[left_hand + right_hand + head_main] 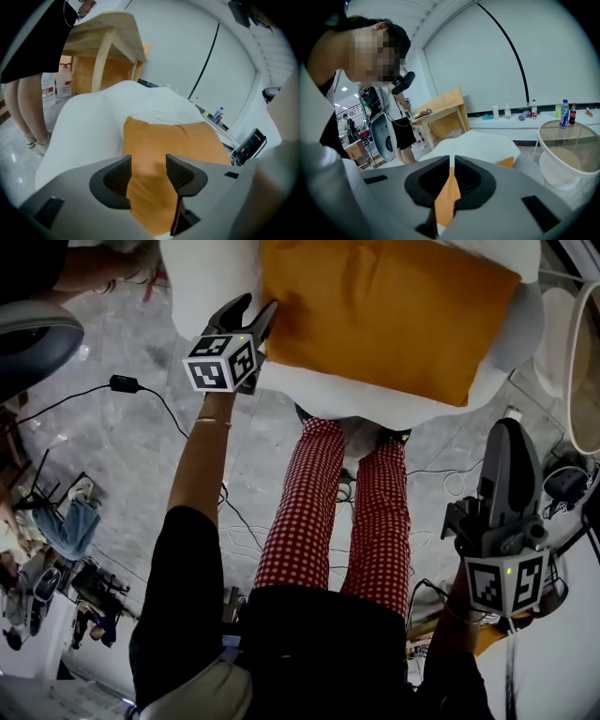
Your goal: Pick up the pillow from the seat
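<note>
Recording the orange pillow [384,310] lying flat on the white seat [211,277], covering most of the seat's middle, long axis running across the seat from side to side. Noting the left gripper [255,320] hovering at the seat's left side, pointing down and inward, jaws standing wide apart and straddling the pillow's left edge near its front corner. Seeing fabric between the pads in the left gripper view, with no pinch or crease evident. Noting the right gripper [511,432] hanging well clear of the seat, off its front right, jaws pressed together on nothing. Judging the left gripper much the nearer, with the pillow lying straight ahead of and just below its fingers. Judging the coming move as needing only a short advance along that line, then a closing across the pillow's thickness at that edge.
</note>
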{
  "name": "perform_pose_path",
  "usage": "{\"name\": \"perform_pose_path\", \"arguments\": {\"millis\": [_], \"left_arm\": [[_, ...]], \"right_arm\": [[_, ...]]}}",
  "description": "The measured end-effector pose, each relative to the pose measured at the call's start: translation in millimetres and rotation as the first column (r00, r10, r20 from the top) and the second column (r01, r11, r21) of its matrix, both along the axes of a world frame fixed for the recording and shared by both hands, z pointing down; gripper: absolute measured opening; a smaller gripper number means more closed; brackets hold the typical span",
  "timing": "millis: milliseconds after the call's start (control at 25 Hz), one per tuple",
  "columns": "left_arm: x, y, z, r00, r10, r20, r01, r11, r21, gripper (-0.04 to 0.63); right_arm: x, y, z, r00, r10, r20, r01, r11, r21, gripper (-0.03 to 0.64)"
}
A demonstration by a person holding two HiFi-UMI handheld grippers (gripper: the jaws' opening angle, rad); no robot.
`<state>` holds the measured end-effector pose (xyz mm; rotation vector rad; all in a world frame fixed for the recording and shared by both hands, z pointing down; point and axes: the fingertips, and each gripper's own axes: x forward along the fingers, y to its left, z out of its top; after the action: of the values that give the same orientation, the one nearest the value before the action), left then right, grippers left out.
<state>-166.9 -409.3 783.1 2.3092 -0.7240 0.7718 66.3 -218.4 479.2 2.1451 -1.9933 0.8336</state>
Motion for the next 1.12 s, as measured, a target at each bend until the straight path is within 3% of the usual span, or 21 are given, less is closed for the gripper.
{"name": "perform_pose_path", "arguments": {"millis": [480, 600, 880, 1120], "left_arm": [[4.3, -11.8, 50.1, 0.998, -0.048, 0.035, 0.052, 0.989, -0.137, 0.239], [6.0, -13.6, 62.8, 0.997, -0.07, 0.019, 0.073, 0.981, -0.182, 0.244], [20.8, -19.3, 77.7, 0.999, -0.042, -0.034, 0.033, 0.968, -0.25, 0.249], [23.6, -21.3, 81.3, 0.996, -0.076, -0.048, 0.061, 0.963, -0.262, 0.247]], "right_arm": [[4.6, -4.8, 22.5, 1.0, 0.028, 0.001, -0.028, 0.999, -0.034, 0.025], [4.2, -5.8, 27.1, 0.999, 0.032, 0.006, -0.031, 0.999, -0.041, 0.025], [2.9, -4.4, 41.5, 0.999, 0.052, 0.011, -0.052, 0.997, -0.051, 0.025], [-1.0, -4.6, 43.4, 0.998, 0.057, 0.038, -0.056, 0.998, -0.024, 0.025]]}}
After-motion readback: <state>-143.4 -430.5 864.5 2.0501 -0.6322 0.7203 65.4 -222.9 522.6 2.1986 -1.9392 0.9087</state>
